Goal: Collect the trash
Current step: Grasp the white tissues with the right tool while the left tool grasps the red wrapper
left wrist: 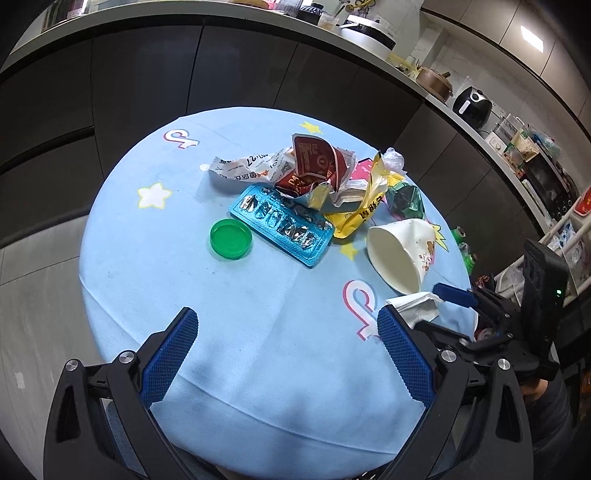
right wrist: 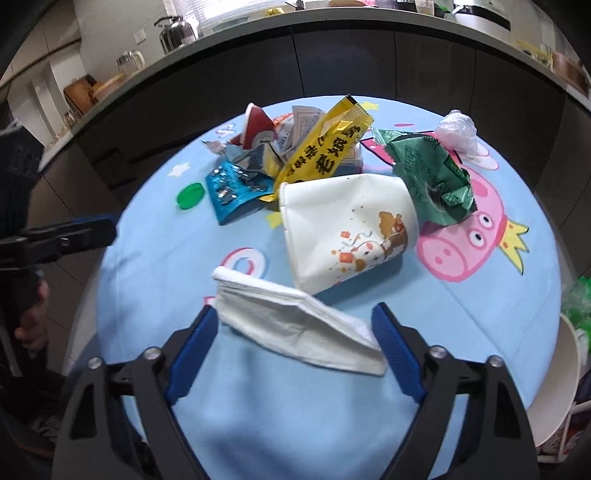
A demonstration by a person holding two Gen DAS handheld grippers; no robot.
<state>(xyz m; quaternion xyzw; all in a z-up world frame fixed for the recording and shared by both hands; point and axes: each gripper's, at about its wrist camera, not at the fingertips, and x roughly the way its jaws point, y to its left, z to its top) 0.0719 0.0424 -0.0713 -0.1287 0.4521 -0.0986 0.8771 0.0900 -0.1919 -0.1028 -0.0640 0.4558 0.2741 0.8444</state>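
A pile of trash lies on the round blue table [left wrist: 236, 350]: a green lid [left wrist: 231, 239], a teal blister pack [left wrist: 284, 226], red [left wrist: 314, 162] and yellow wrappers [left wrist: 364, 206], a green wrapper [right wrist: 432, 181] and a tipped white paper cup [right wrist: 347, 232]. My left gripper [left wrist: 286, 332] is open and empty over the near table edge. My right gripper [right wrist: 293, 328] is open, its fingers on either side of a folded white tissue [right wrist: 295, 325]. The tissue [left wrist: 415, 306] and the right gripper also show in the left wrist view.
A dark cabinet front and a cluttered countertop [left wrist: 369, 33] curve behind the table. A white bin rim [right wrist: 557, 387] stands at the table's right edge. A crumpled clear plastic bag [right wrist: 456, 129] lies at the far right of the table.
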